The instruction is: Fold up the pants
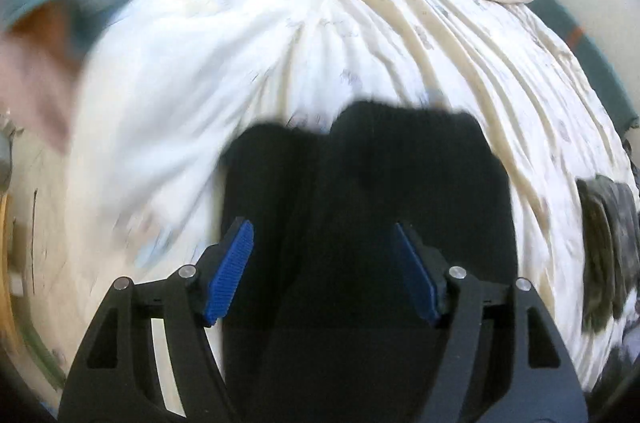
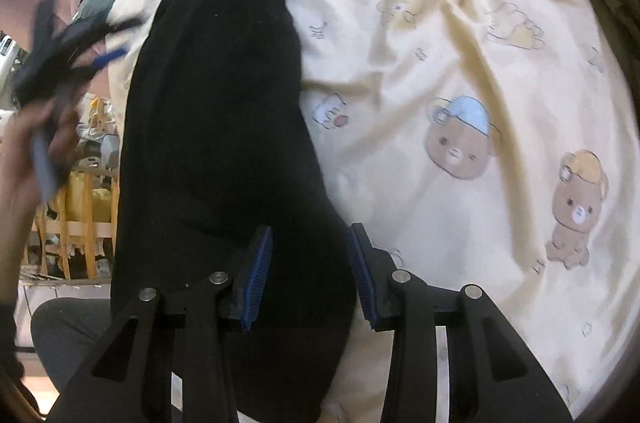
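The right view alone shows the left gripper point(image 2: 60, 63) beside the pants point(image 2: 216, 143), jaws apart and empty, while the right gripper point(image 2: 310, 275) straddles them unclamped.

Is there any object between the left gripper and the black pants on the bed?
Nothing visible. In the left wrist view the left gripper is open directly over the black pants, with no other object between them on the bedsheet.

Pants point(image 2: 224, 127) on bedsheet point(image 2: 460, 63), running 6 to 12 o'clock. Right gripper point(image 2: 310, 275) at 6 over pants edge. Left gripper point(image 2: 76, 63) at 9, beside pants.
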Available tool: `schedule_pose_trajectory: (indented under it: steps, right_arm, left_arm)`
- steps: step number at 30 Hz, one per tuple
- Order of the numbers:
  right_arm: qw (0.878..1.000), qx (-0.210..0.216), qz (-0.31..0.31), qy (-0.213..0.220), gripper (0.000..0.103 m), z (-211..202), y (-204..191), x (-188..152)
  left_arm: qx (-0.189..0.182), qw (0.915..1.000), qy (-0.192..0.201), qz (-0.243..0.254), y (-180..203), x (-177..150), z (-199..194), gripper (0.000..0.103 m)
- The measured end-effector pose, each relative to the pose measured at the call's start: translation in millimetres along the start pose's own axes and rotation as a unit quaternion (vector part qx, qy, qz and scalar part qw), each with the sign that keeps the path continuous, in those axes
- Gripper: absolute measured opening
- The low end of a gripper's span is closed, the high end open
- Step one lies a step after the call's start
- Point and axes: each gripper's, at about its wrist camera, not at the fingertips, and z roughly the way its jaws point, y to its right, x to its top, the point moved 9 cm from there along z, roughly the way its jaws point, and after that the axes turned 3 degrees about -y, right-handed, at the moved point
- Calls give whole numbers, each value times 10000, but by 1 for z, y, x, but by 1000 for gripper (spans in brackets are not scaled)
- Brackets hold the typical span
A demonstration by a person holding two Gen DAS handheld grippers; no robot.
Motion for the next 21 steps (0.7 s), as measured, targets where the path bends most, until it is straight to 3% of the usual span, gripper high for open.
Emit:
schedule_pose_trajectory:
  steps: [5, 7, 8, 9, 10, 13, 15, 21]
  right_arm:
    - [9973, 152, -721, -30, 41, 14, -37, 3]
    - [9959, 205, -874, -103, 41, 23, -46, 1]
    - [9952, 236, -927, -185, 41, 28, -47, -2]
    - [9947, 231, -966, -249, 41, 30, -47, -5]
    - [9941, 189, -1018, -315, 41, 34, -47, -7]
    - [9931, 64, -1098, -397, 41, 39, -47, -13]
    - [9938, 21, -1017, -448, 41, 43, -44, -14]
    - [9893, -307, -1224, -738, 41, 52, -47, -27]
  left_arm:
    - [-89, 9997, 20, 210, 16, 52, 44, 65]
    - [-450, 9982, -242, 310, 27, 52, 61, 33]
    - [-442, 9978, -327, 370, 28, 53, 64, 32]
    - [-557, 9971, -291, 435, 31, 54, 62, 17]
    - [-609, 9967, -222, 486, 34, 58, 57, 11]
    - [-771, 9958, 179, 457, 28, 72, 24, 9]
    - [-543, 9966, 362, 501, 22, 83, 14, 9]
    - [283, 9996, -33, 85, -4, 88, 59, 9]
